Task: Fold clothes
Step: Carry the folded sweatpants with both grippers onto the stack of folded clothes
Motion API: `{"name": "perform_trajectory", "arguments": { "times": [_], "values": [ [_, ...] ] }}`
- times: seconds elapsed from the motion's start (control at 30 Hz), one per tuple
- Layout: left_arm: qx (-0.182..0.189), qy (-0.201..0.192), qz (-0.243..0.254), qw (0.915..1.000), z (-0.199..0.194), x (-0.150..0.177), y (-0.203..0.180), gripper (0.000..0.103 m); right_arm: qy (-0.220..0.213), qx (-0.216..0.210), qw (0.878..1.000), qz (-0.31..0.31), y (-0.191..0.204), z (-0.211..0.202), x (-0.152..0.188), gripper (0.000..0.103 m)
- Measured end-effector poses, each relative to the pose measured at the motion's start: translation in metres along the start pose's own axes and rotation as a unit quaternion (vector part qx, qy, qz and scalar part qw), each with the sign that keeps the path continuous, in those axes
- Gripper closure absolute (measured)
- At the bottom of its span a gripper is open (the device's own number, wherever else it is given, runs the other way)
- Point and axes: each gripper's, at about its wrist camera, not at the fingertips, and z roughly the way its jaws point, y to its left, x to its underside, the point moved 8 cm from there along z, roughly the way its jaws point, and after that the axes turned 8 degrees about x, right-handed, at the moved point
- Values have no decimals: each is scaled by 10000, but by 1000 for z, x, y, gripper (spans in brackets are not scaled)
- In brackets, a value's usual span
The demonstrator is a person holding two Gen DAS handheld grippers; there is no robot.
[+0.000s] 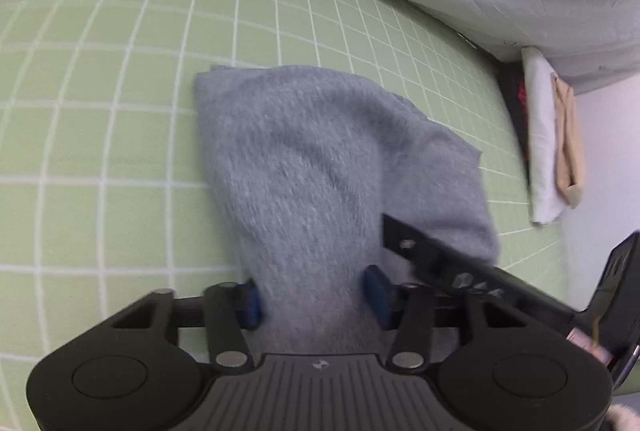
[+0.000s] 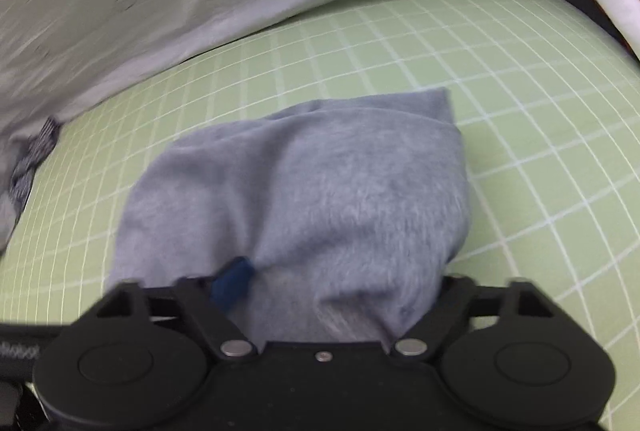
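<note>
Gripping the grey cloth [image 1: 320, 167] from two sides, the left gripper [image 1: 316, 295] and right gripper [image 2: 340, 295] hold it bunched over the green mat [image 1: 100, 111]. It looks partly folded; laying it flat and squaring it remains, I judge.

We can read very little here. In the right wrist view, pale letters at the left edge on a black bar [image 2: 18, 351] seem to spell "Robot", cut off by the frame. In the left wrist view, the other hand-held gripper [image 1: 476, 283] bears a white logo and blurred letters we cannot read.
</note>
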Motion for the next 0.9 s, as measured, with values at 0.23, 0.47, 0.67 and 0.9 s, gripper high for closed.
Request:
{"name": "perform_trajectory", "arguments": {
  "times": [0.23,0.47,0.67,0.9],
  "values": [
    [-29,-214,-35,9998,-19,15,-15,73,182,-793,9960,367,7,-26,5,74],
    [-328,-534,275,9977,-38,49,-57,73,43,-1288,9905,487,-15,-62,24,75],
    [-555,-832,579,9933,-27,82,-126,73,-132,-1723,9831,600,-77,-93,22,75],
    [-445,-1036,706,9911,28,103,-230,73,-462,-1600,9851,420,-191,-119,-17,75]
  ]
}}
